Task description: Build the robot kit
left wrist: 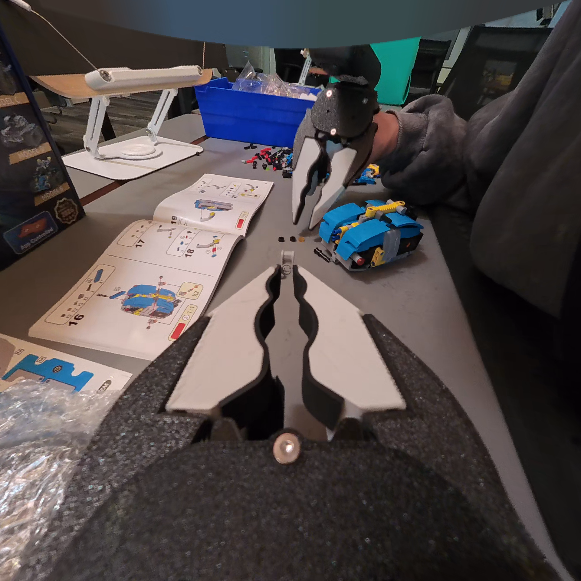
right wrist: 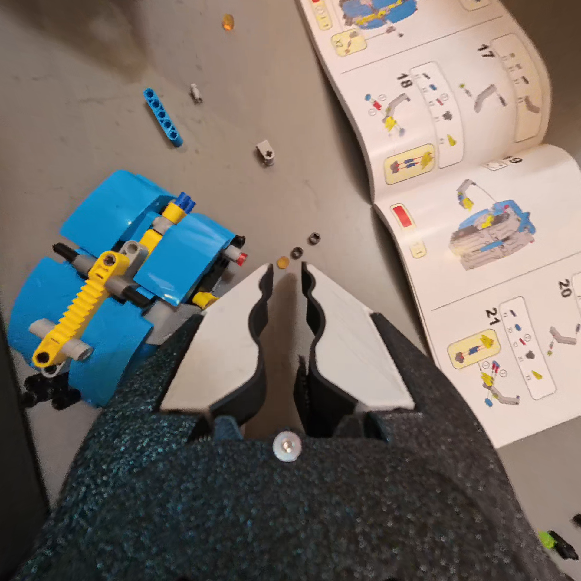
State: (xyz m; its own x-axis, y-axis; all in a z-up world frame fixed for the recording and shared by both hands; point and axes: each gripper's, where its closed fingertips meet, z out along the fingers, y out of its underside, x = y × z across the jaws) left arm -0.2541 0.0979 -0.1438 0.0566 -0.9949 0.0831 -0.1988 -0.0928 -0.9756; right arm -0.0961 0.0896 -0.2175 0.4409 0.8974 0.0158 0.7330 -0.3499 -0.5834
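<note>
My right gripper (right wrist: 286, 265) is open by a narrow gap and empty. It points down at the grey table (right wrist: 245, 78), its tips just short of a small orange round stud (right wrist: 282, 262), with two black ring pieces (right wrist: 297, 252) beside it. A blue and yellow brick model (right wrist: 110, 283) lies just left of it. The right gripper also shows in the left wrist view (left wrist: 301, 224), next to the model (left wrist: 371, 234). My left gripper (left wrist: 286, 268) is slightly open and empty, above the table. A small grey connector (left wrist: 286, 258) lies just past its tips and also shows in the right wrist view (right wrist: 265, 153).
An open instruction booklet (left wrist: 147, 276) lies to the left and also shows in the right wrist view (right wrist: 471, 220). A blue beam (right wrist: 163, 117) and a grey pin (right wrist: 195, 93) lie loose. A blue bin (left wrist: 251, 116), a white stand (left wrist: 135, 151), a parts heap (left wrist: 270, 158), a dark box (left wrist: 34, 176) and a person's sleeve (left wrist: 440, 141) surround the area. My right fingertips sit around 20 cm from my left ones.
</note>
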